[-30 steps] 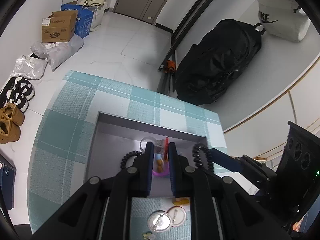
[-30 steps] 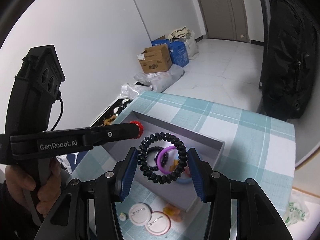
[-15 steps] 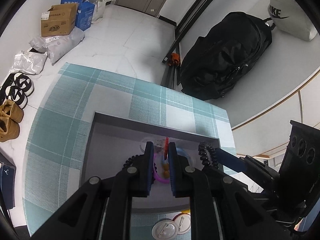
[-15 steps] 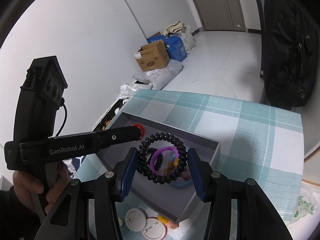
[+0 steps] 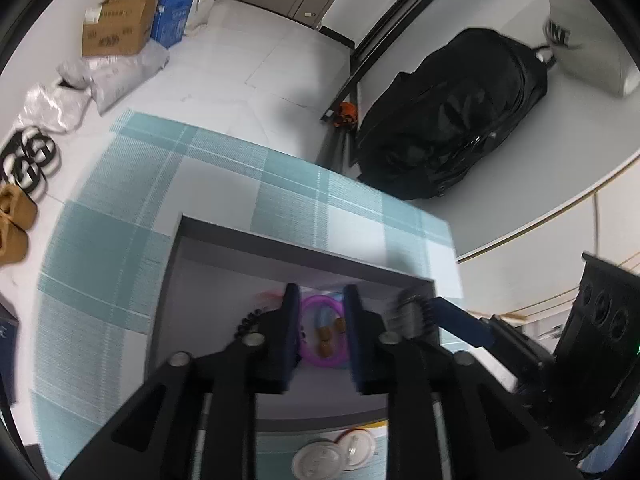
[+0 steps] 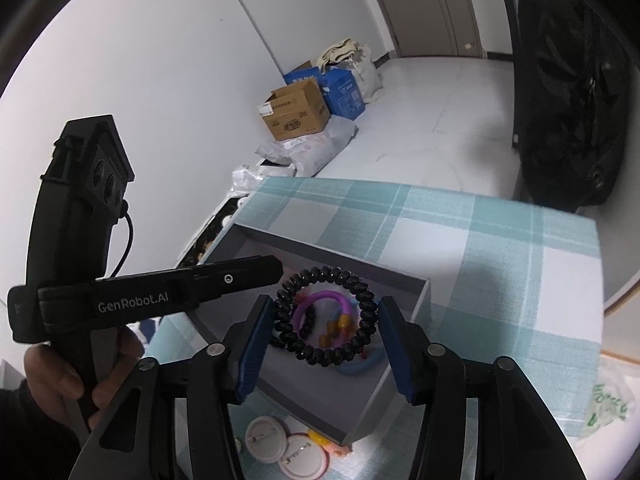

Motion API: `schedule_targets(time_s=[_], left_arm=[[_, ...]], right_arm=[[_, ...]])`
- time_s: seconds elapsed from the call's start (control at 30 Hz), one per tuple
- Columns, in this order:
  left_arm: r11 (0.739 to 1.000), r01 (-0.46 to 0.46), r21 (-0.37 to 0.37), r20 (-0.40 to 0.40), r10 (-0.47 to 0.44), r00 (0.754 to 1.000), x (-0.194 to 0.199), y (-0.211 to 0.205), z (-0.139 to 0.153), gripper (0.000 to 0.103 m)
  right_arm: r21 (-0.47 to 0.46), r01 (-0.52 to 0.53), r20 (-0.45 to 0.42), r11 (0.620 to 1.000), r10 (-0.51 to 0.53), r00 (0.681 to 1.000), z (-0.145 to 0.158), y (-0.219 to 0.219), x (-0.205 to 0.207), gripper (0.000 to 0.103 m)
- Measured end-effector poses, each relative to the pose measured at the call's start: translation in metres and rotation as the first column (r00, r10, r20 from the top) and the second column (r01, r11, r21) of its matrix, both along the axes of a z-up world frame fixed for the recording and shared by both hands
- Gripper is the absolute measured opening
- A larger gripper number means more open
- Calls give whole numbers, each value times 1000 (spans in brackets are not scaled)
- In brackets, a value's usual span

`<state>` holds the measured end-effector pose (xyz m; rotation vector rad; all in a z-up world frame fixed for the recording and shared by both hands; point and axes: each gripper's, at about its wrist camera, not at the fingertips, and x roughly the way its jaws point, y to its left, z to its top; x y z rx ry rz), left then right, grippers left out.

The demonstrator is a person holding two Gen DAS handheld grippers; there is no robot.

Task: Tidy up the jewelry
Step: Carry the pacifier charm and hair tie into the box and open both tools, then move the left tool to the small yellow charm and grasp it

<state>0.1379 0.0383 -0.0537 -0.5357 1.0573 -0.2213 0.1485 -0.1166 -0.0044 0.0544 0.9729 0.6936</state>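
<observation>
Presently right hand-held gripper (image 6: 326,330) clamps one black coil bracelet (image 6: 325,316) above the grey box (image 6: 404,376); left hand-held gripper (image 5: 318,320) stands apart, empty. Two badges (image 6: 280,450) lie near the box's near edge.

Black coil bracelet (image 6: 325,317) over tray (image 6: 423,294)

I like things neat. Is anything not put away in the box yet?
Yes. Two round pin badges and a small yellow piece lie on the checked cloth outside the grey box, while the bracelets sit inside.
</observation>
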Motion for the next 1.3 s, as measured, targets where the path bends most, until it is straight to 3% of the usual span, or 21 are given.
schedule_targets(time_s=[0.03,0.13,0.43,0.73,0.9,1.03,1.23,1.3], left_arm=[[1000,-4,-8,-5,4,1000,-1,1,0,37],[1000,-21,-2,25,21,999,-4,1,5,48],[999,-22,36,46,20,999,-11,-3,14,54],[986,-37,163,107,19,994,-32,-6,32,57],[981,-27,194,133,1,991,-47,-8,37,57],[979,-22,202,146,-8,989,-59,-8,37,68],[971,0,238,172,-42,984,-74,-12,38,74],[966,7,257,170,-53,984,-80,-14,36,74]], right_arm=[[2,0,7,1000,0,1000,2,0,-1,59],[4,1,27,1000,-1,1000,6,-1,-4,65],[-30,34,78,999,-31,996,16,-6,-11,77],[-44,78,99,996,-73,992,26,-16,-25,85],[-58,110,115,992,-103,988,27,-19,-37,90],[-72,117,122,991,-108,987,29,-20,-49,93],[-85,104,162,991,-90,983,26,-22,-72,99],[-87,120,137,989,-107,985,19,-25,-78,99]])
